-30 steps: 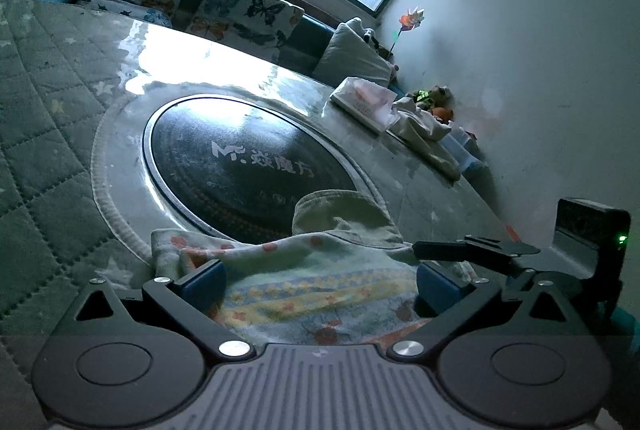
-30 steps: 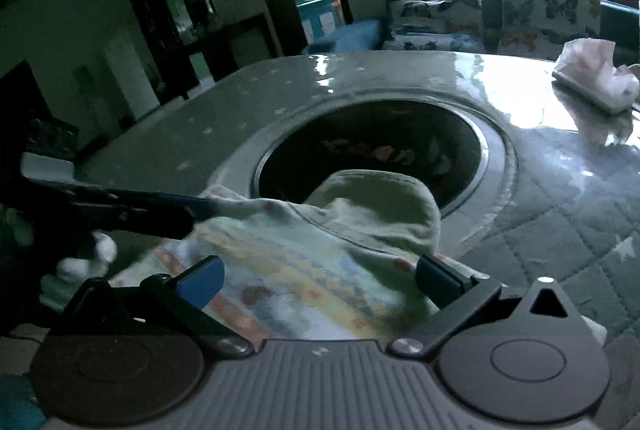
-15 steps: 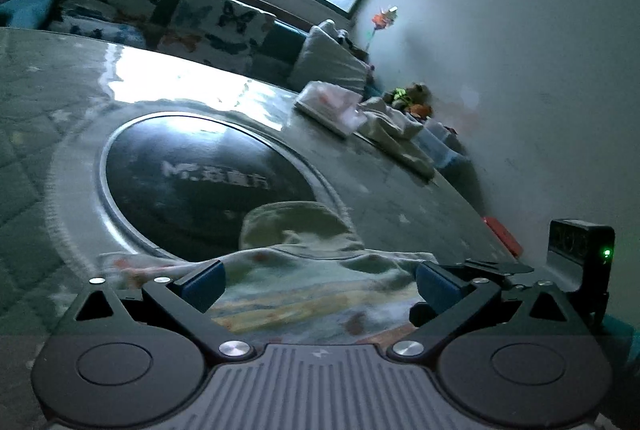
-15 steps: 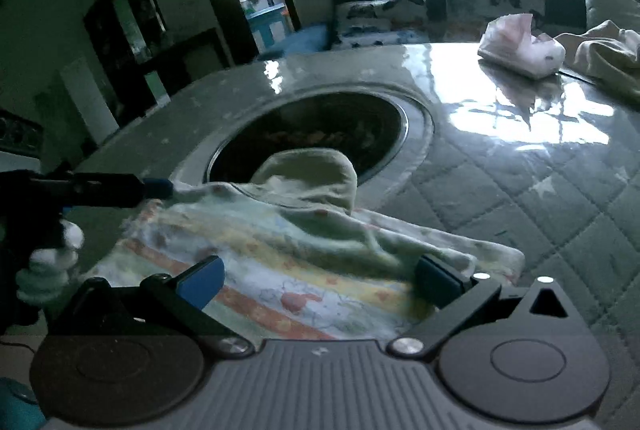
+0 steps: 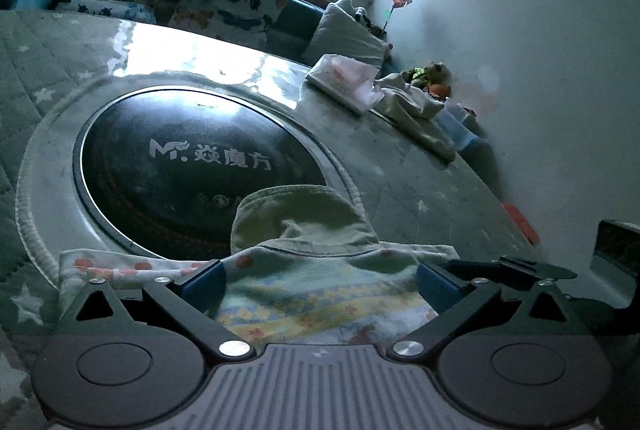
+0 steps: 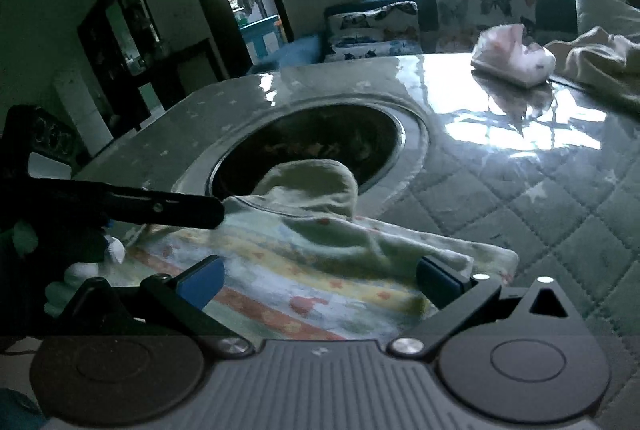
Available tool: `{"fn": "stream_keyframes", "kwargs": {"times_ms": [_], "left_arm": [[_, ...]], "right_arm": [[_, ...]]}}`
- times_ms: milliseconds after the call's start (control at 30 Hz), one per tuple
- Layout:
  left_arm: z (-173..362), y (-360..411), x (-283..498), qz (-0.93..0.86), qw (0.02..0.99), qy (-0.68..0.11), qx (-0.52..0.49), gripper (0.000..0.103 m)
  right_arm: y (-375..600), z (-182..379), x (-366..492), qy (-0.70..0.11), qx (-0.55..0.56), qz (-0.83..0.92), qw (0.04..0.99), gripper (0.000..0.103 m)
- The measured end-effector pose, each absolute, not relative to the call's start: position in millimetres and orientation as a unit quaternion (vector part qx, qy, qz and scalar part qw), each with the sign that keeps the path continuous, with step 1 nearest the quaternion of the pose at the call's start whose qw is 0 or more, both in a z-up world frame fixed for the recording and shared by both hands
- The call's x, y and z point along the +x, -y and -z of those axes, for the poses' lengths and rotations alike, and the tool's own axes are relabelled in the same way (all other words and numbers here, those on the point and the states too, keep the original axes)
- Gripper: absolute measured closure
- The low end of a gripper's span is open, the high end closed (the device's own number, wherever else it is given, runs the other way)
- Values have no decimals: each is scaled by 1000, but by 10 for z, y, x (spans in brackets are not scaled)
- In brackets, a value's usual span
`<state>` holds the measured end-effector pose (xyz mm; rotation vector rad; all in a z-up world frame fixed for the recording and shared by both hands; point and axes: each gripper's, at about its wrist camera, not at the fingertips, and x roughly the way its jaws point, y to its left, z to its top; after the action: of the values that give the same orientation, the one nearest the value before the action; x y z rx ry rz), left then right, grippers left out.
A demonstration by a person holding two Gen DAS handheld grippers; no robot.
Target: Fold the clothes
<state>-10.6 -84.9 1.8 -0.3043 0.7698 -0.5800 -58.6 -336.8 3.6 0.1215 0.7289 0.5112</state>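
Where garment (image 5: 320,294) lies, hob (image 5: 192,165) reads "Mr."

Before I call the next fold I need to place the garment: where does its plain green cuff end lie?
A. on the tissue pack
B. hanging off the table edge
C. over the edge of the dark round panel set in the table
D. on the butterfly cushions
C: the green cuff overlaps the near rim of the dark round panel, with the patterned garment spread on the quilted table cover.
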Motion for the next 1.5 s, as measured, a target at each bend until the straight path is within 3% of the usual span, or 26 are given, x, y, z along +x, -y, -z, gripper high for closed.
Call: {"fn": "stream_keyframes", "kwargs": {"times_ms": [633, 1100, 1500], "left_arm": [[-193, 810, -577, 217, 904, -361, -81, 0], [-117, 495, -1101, 150, 930, -334, -32, 0], [71, 353, -1210, 103, 928, -358, -12, 0]], "right_arm": [[3003, 33, -992, -349, -1, -254, 902, 0], [2933, 53, -1059, -353, -26, -237, 905, 0], [2714, -79, -1154, -326, -64, -258, 907, 0]]}}
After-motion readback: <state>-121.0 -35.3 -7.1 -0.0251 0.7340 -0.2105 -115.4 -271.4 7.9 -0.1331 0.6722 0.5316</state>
